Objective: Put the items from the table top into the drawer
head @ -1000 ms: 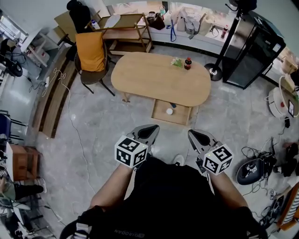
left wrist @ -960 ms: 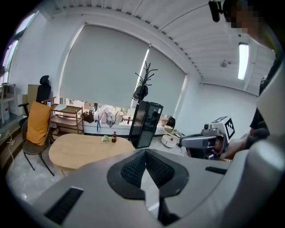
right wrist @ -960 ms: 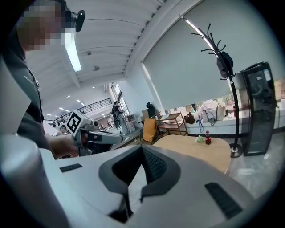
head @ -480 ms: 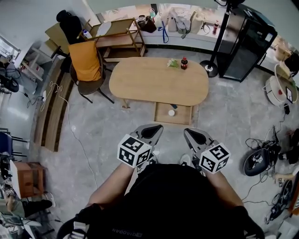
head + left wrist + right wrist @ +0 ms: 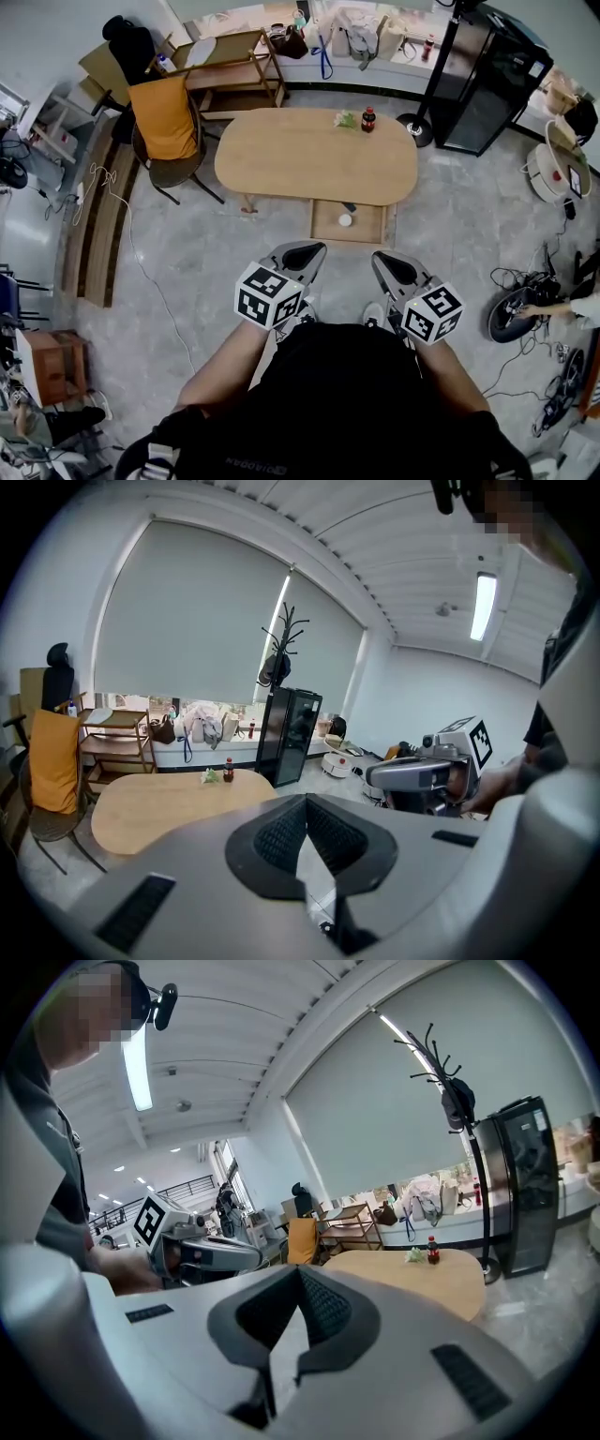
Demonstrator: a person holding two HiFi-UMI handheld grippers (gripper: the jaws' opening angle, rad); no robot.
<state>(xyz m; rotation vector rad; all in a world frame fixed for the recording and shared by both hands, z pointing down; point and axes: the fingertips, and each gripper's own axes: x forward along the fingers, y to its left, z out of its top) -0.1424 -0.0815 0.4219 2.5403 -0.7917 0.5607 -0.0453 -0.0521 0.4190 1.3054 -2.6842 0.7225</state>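
Left claw (image 5: 317, 248) and right claw (image 5: 379, 257) both clenched, empty, well short of the oval surface (image 5: 281, 159), cola bottle (image 5: 368, 119) beside small green item (image 5: 347, 120) at its far edge, open drawer (image 5: 328, 227) at the near edge, head view only

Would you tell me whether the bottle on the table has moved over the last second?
No. The bottle still stands beside the green item at the table's far edge.
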